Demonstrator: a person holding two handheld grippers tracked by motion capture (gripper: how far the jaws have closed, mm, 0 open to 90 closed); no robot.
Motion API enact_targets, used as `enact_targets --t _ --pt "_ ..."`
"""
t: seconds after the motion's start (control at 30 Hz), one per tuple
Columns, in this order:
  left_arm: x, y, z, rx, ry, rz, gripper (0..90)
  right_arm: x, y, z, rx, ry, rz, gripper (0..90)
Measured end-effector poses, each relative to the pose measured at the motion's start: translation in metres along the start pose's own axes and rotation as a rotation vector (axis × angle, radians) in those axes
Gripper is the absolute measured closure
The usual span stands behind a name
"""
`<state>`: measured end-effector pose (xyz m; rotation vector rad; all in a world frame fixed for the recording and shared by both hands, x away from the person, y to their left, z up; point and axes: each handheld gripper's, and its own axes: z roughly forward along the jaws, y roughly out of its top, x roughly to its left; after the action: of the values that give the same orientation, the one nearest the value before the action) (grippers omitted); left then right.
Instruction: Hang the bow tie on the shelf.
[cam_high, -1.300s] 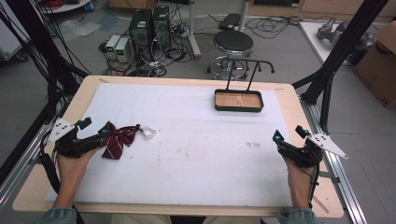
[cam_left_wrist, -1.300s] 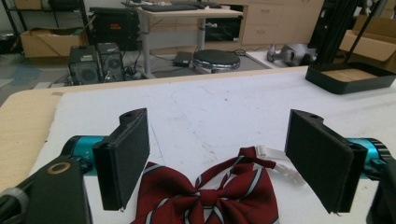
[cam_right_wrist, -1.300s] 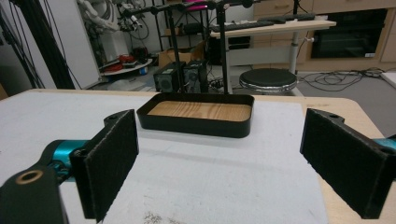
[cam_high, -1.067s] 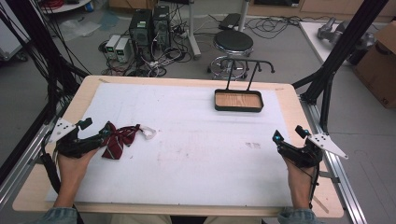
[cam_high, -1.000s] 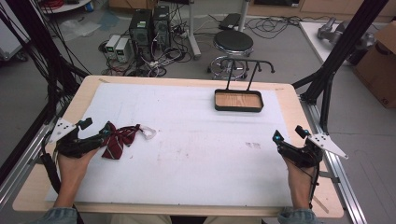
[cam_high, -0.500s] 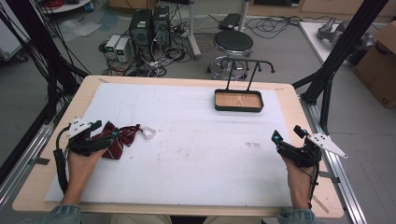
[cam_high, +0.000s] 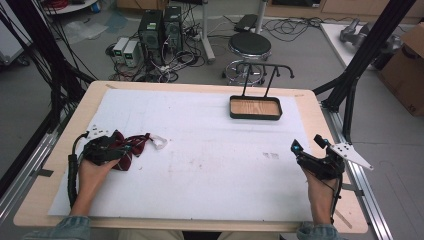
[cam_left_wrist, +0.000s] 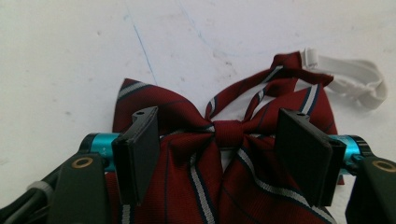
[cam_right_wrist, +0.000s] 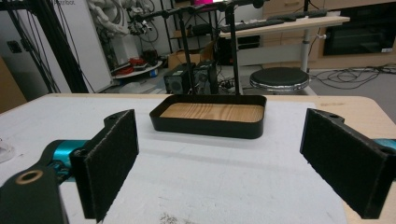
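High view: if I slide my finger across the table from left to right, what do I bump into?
left gripper → red striped bow tie → white strap → black tray → right gripper

High view: fixed above the near edge of the white-covered wooden table (cam_high: 210, 150), facing forward and down. Left gripper view: pressed close over the striped dark-red fabric bow tie (cam_left_wrist: 219, 154). Right gripper view: low, level, facing the black-rimmed wooden-floored tray (cam_right_wrist: 210, 114), shared with the high view (cam_high: 254, 107).
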<state>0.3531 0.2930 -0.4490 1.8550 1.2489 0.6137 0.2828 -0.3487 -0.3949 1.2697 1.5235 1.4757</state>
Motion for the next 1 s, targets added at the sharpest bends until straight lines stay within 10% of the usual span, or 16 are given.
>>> enact_targets --t 0.6,1.0 --pt "-0.006 0.003 0.001 0.054 -0.025 0.094 73.7 -0.002 0.003 -0.004 -0.019 0.009 0.02 10.5" --pt "-0.048 0.04 -0.027 -0.171 -0.181 0.309 73.9 -0.006 0.003 -0.005 -0.018 0.0 0.032 10.5"
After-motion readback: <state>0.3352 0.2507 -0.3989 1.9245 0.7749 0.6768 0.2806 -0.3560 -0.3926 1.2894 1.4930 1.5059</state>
